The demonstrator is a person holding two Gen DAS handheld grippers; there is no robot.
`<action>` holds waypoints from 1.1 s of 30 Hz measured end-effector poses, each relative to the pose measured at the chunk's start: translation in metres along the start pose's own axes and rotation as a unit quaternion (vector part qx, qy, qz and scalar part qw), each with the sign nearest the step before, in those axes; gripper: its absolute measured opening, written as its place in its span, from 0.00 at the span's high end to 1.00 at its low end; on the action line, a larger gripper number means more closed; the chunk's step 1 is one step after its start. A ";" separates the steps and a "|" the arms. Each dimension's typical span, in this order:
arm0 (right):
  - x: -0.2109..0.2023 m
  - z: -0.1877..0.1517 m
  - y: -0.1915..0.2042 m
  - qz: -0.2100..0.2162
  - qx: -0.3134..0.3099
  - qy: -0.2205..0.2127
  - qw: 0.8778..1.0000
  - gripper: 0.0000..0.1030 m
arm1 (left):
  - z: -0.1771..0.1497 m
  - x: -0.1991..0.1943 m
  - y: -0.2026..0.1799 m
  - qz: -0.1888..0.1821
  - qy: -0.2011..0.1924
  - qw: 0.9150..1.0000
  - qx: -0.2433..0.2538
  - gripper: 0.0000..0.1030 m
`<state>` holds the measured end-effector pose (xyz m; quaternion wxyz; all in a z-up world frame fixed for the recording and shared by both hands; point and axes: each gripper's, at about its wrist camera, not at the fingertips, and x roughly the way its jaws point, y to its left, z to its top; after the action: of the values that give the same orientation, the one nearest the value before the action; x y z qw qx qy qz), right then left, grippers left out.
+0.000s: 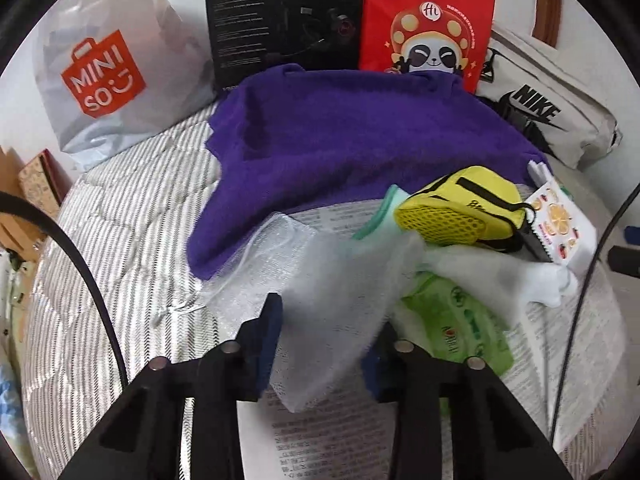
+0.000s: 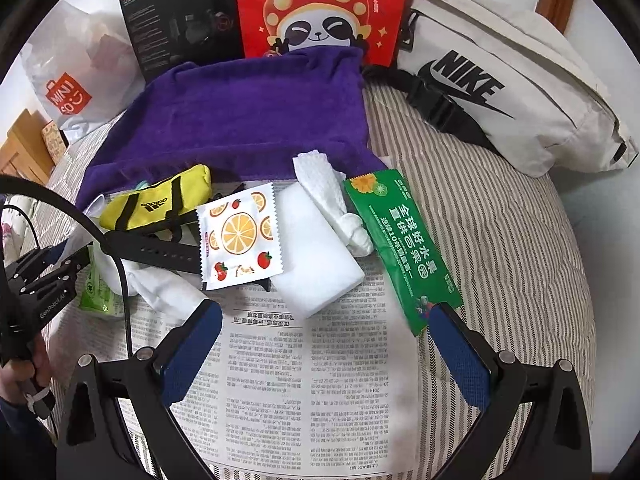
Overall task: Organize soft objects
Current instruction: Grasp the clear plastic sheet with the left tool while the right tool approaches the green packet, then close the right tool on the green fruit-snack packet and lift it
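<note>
The left gripper (image 1: pixel 324 344) has its 2 blue-padded jaws drawn in on a translucent white mesh pouch (image 1: pixel 336 280), which fills the gap between them; the pouch looks pinched and is blurred at its lower edge. It lies over a sheet of newspaper (image 1: pixel 316 432) on a striped bed cover (image 1: pixel 120 220). Just right of the pouch sits a green wipes pack (image 1: pixel 460 320), partly under a white cloth (image 1: pixel 500 276). Beyond them is a yellow bag (image 1: pixel 460 204) with black straps, and beside it a fruit-print sachet (image 1: pixel 560 220).

The right gripper (image 2: pixel 324 344) hangs with its jaws spread wide over bare newspaper (image 2: pixel 312 380), nothing between them. Its right pad's tip is at the lower end of a green packet (image 2: pixel 400 240); whether they touch I cannot tell. Ahead lie a white block (image 2: pixel 316 252), a crumpled tissue (image 2: pixel 332 200) resting on its far side, the sachet (image 2: pixel 240 236) overlapping its left edge, and a black strap (image 2: pixel 152 252) running under the sachet toward the yellow bag (image 2: pixel 160 196).

A purple towel (image 2: pixel 248 116) spreads behind all of these. At the back stand a Miniso bag (image 1: pixel 112 72), a black box (image 1: pixel 280 16), a red panda bag (image 2: pixel 320 4) and a white Nike pouch (image 2: pixel 500 92). A hand (image 2: pixel 20 372) grips the left gripper's handle at the left edge of the right view
</note>
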<state>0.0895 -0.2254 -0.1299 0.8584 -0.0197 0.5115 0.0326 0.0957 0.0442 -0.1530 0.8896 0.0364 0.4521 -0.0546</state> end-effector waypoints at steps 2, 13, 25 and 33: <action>0.002 0.000 -0.001 0.001 0.002 0.002 1.000 0.01 | 0.001 0.000 0.000 -0.011 0.000 1.000 -0.002 0.84; 0.002 -0.004 -0.013 0.008 0.011 -0.007 1.000 0.01 | -0.007 -0.005 0.008 -0.049 -0.010 0.998 -0.044 0.93; 0.002 0.000 -0.036 -0.001 0.024 -0.035 0.999 0.04 | -0.015 0.000 0.013 -0.021 -0.033 0.996 -0.075 0.93; 0.018 0.010 -0.059 -0.032 0.012 -0.036 0.999 0.14 | -0.016 0.001 0.015 -0.028 -0.033 0.996 -0.084 0.92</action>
<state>0.1113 -0.2824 -0.1413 0.8771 -0.0250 0.4797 -0.0004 0.0855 0.0613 -0.1631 0.9019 -0.0532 0.4266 -0.0425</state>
